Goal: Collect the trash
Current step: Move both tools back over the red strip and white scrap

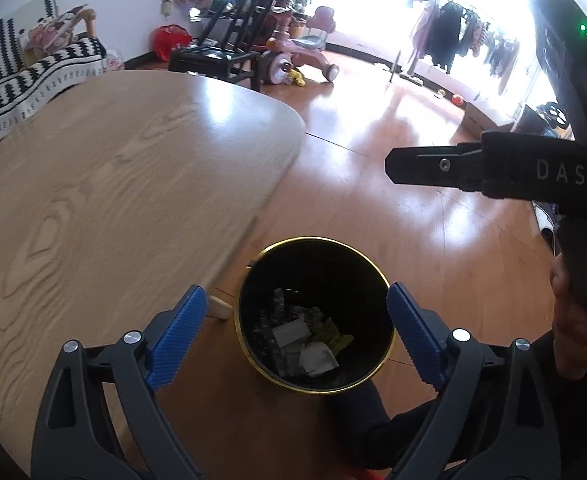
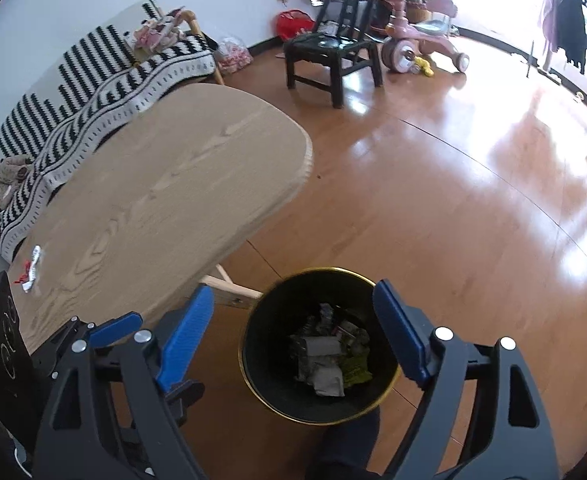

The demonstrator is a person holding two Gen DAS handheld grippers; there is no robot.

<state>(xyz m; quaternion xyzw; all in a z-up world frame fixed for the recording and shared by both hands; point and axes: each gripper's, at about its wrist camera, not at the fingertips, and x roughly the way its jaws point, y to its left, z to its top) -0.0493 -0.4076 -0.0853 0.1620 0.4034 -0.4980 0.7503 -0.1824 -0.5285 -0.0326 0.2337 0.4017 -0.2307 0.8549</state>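
trash sits in black gold-rimmed bin on floor, lower centre of frame, beside bench. left claw and right claw both wide, empty, above bin.

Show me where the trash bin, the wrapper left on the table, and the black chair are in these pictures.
trash bin (image 2: 253, 384), right wrist view, on its gold rim at the left.
wrapper (image 2: 32, 270), right wrist view, on its white middle.
black chair (image 2: 325, 46), right wrist view, on its seat.
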